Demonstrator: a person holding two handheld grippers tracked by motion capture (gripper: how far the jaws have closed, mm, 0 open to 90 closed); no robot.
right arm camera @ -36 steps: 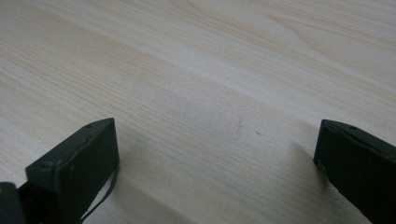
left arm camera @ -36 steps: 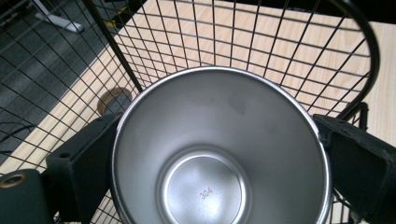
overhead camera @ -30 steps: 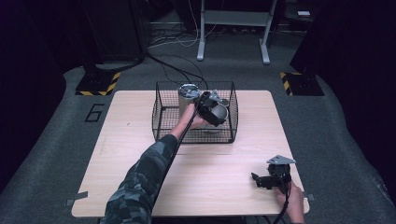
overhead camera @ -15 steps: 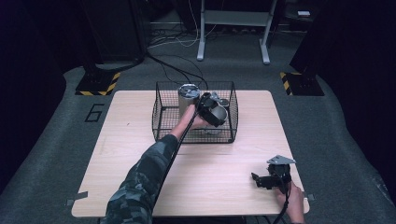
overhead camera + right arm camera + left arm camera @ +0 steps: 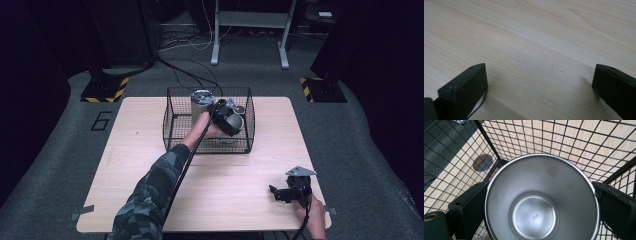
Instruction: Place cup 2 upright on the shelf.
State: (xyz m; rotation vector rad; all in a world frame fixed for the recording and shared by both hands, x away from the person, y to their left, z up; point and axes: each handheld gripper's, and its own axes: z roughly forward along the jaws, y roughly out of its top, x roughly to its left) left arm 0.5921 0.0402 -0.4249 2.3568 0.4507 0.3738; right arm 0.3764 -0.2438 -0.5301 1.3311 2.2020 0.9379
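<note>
on the light wooden bench [image 5: 125, 165] a black wire basket [image 5: 172, 127] stands toward the far edge, near the middle. the left gripper [image 5: 231, 121] reaches into the basket, the person's camouflage sleeve [image 5: 150, 192] stretching across the bench toward it. in the left gripper view, the left gripper's two black jaws sit one on each side of a steel cup [image 5: 541, 202], touching its outer wall, so it is clamped around the cup; the cup's open mouth faces the camera, and the mark "304" can be read on its inner bottom. the basket's wire mesh [image 5: 564, 140] lies behind the cup, with the bench wood showing through it and a round hole [image 5: 483, 162] in the bench surface beyond the basket corner. a second cylindrical metal container [image 5: 201, 102] stands upright in the far left part of the basket, just beside the left gripper. the right gripper [image 5: 280, 194] rests low near the bench's near right corner, well apart from the basket, held by the person's right hand [image 5: 312, 220]. in the right gripper view its jaws stand wide apart over bare wood [image 5: 536, 37], holding nothing.
</note>
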